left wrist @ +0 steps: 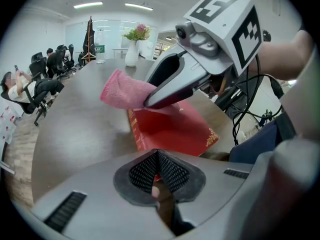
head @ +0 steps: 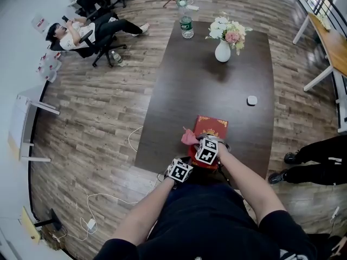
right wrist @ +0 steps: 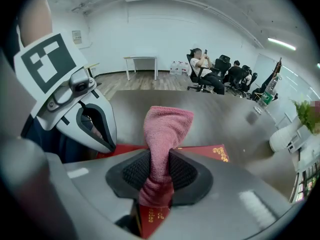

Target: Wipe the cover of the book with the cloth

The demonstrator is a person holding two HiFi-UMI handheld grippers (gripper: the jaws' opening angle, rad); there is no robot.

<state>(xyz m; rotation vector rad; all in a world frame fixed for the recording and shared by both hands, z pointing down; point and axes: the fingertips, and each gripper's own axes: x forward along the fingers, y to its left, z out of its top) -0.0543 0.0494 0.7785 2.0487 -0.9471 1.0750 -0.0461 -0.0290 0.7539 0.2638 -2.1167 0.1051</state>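
Observation:
A red book [head: 211, 130] with gold trim lies flat at the near edge of the dark table [head: 217, 85]. My right gripper [right wrist: 160, 169] is shut on a pink cloth [right wrist: 167, 126], whose free end stands up past the pads. In the left gripper view the cloth [left wrist: 122, 90] hangs at the right gripper [left wrist: 150, 101], just over the book's [left wrist: 172, 131] far-left part. My left gripper [left wrist: 159, 170] is at the book's near-left corner with its pads together; a red sliver shows between them. In the head view the cloth [head: 189, 138] sits at the book's left edge.
A white vase of flowers [head: 223, 50], a water bottle [head: 186, 26] and a small white puck [head: 251, 100] stand farther along the table. A person sits in an office chair [head: 81, 32] at the far left. Someone's legs [head: 320, 161] are at the right. Cables [head: 108, 205] trail on the floor.

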